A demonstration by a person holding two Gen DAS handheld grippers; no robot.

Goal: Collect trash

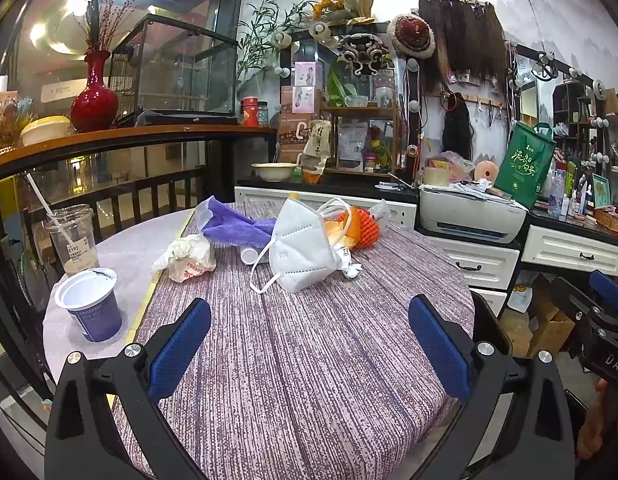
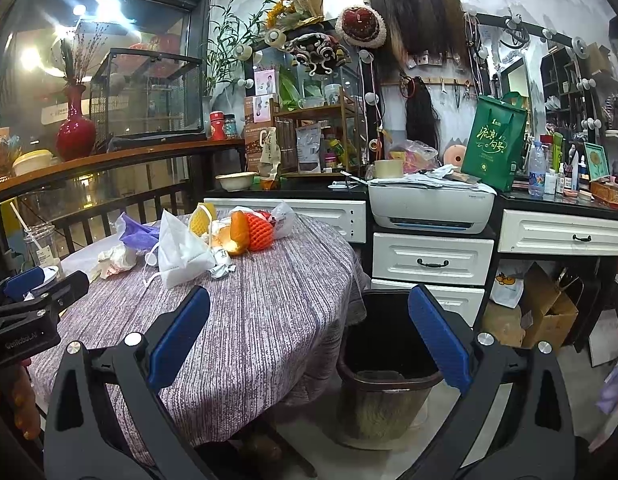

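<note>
Left gripper: jaws wide apart, nothing between them; it hangs over the bare cloth at the bottom centre of the left view.
Right gripper: also spread wide and empty; lower centre of the right view, straddling the table edge and the bin.
Trash: a loose heap at mid-frame on the table, beyond both grippers.
Mask: the nearest piece of the heap, straight ahead of the left gripper; it stands folded on edge, its crease running up and away, straps trailing toward the lower left.
Around it: crumpled wrapper to its left, purple bag behind that, orange net to its right, touching or overlapping the other pieces.
Cups: yogurt cup and plastic cup with a straw at the left edge, well apart from the heap.
Bin: on the floor just right of the table, open top, dark inside; lower centre-right of the right view.
Nearer hand: the left one looks better lined up with the mask; the right sits closer to the bin.
In the way: nothing lies between the left gripper and the mask; the straps could snag neighbouring pieces, I judge.
</note>
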